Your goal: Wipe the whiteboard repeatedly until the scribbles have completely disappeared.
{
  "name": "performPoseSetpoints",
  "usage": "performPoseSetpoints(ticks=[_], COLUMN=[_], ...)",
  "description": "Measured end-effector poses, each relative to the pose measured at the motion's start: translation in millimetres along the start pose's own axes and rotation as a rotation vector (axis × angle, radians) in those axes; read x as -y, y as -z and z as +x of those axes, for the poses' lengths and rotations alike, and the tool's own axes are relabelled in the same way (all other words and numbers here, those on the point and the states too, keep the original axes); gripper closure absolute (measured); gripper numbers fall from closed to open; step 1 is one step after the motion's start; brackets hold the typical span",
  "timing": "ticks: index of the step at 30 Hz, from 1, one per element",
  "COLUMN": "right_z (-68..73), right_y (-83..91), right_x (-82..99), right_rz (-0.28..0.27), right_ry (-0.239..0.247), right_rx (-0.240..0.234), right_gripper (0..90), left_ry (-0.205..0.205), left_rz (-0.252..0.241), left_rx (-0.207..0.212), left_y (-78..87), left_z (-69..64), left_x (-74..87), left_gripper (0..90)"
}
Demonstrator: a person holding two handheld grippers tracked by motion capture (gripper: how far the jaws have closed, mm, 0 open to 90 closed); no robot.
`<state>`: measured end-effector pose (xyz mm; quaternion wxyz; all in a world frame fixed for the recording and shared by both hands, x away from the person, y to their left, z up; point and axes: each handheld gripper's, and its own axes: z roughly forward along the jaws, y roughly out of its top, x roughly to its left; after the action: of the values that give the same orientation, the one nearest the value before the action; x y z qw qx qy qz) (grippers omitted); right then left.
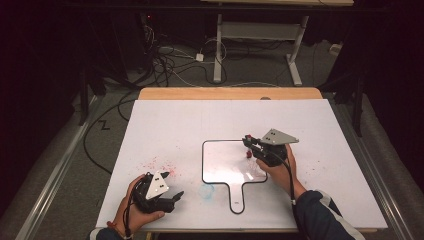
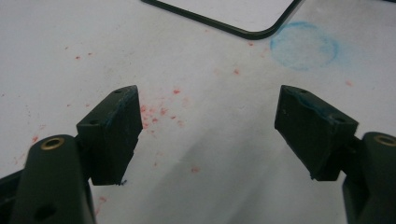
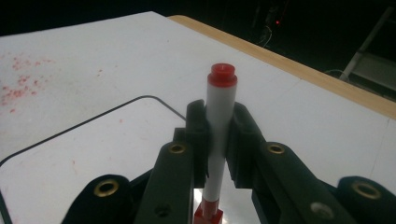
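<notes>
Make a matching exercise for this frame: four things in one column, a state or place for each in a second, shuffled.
1. left gripper
2. right gripper
3. marker
4. small whiteboard

a. clamped upright, red end up
b. black-rimmed, lying flat under the marker
c. jaws apart over red specks
d. closed on a white barrel

Pairs: 1-c, 2-d, 3-a, 4-b

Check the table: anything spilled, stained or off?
Yes. Red specks are scattered on the white table cover left of the whiteboard, and a smudged blue ring sits by its corner. Looks like marker residue; nothing damaged.
</notes>
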<state>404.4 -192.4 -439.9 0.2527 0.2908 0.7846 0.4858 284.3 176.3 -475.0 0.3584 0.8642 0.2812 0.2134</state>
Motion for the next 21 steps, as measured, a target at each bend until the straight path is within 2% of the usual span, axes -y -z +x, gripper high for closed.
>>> performPoseSetpoints(ticks=[2, 6, 14, 17, 21], right_z=[-1.7, 2.7, 10.6, 8.1, -0.7], right_y=[0.7, 5.8, 22.6, 26.2, 28.1], right_x=[0.2, -0.3, 3.1, 4.6, 6.8], right_rz=[0.001, 0.019, 0.039, 0.044, 0.044], right_ry=[-0.007, -0.004, 0.007, 0.031, 0.024], right_rx=[-0.003, -0.035, -0.065, -0.033, 0.019], right_gripper=[81.4, 81.4, 81.4, 81.4, 81.5], left_ry=[-0.002, -0.006, -0.007, -0.007, -0.009], left_rz=[0.003, 0.006, 0.005, 0.005, 0.003], left_rx=[0.003, 0.003, 0.001, 0.001, 0.001], left_y=[-0.3, 0.0, 0.3, 0.2, 0.2], left_z=[-0.1, -0.3, -1.2, -1.3, -1.7], left_x=[0.0, -0.3, -0.7, -1.0, -1.2], left_gripper=[22.0, 22.0, 22.0, 22.1, 22.0])
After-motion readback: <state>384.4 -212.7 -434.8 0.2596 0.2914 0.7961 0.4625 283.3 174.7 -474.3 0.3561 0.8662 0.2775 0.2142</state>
